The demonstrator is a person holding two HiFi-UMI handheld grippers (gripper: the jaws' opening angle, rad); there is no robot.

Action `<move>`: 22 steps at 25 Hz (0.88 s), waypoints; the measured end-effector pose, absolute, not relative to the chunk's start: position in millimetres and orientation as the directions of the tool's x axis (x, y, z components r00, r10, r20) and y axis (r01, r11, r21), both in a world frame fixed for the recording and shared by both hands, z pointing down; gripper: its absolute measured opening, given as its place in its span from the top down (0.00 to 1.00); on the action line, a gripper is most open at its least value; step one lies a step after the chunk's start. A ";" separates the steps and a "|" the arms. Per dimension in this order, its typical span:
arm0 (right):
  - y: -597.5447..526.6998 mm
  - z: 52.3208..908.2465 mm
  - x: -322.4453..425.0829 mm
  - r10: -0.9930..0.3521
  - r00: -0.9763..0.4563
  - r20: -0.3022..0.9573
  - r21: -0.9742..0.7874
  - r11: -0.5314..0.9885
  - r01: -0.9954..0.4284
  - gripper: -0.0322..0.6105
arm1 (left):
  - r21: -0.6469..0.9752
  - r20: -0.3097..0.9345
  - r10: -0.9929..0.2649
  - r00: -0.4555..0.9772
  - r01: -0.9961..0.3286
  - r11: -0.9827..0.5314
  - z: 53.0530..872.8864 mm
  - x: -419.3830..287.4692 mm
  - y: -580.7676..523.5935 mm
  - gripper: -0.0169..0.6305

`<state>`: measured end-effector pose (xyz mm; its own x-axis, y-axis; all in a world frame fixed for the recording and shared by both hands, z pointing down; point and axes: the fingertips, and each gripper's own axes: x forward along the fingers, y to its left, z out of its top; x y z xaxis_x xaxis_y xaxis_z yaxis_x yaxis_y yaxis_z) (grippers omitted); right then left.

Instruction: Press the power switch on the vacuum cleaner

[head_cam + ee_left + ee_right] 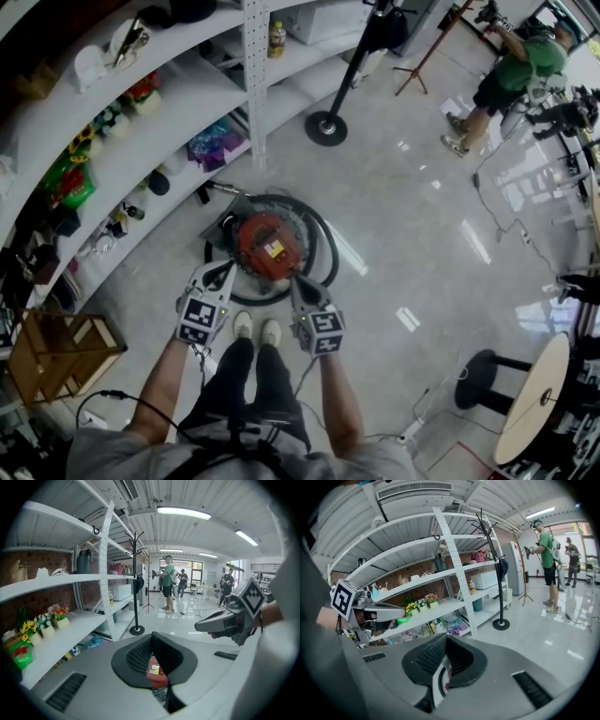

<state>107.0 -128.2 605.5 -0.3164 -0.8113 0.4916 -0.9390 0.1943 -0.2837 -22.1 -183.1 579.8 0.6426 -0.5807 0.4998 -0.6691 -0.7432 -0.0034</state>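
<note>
A person stands over a red vacuum cleaner (pixel 270 246) on the glossy floor (pixel 403 234), its black hose (pixel 323 246) looped around it, just beyond the person's shoes (pixel 256 328). The left tool (pixel 225 270) hangs at the cleaner's near-left edge and the right tool (pixel 294 279) at its near-right edge, each with jaws drawn together at the tips, holding nothing. Whether either touches the casing cannot be told; the power switch is too small to pick out. White shelves (pixel 141 141) of small goods curve along the left. A coat stand's round base (pixel 325 127) sits farther off, and a person in a green shirt (pixel 511 70) stands far right.
</note>
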 end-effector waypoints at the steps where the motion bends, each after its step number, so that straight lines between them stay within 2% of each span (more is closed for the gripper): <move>1: -127.4 603.6 106.1 -0.813 -0.317 0.489 -0.285 0.194 -0.939 0.93 | -0.001 0.499 -0.581 0.643 -0.670 -0.743 578.1 -22.2 -181.6 0.96; 22: -114.9 542.7 102.4 -0.862 -0.302 0.407 -0.277 0.199 -0.940 0.93 | -0.050 0.399 -0.628 0.668 -0.669 -0.742 507.3 -26.1 -170.9 0.96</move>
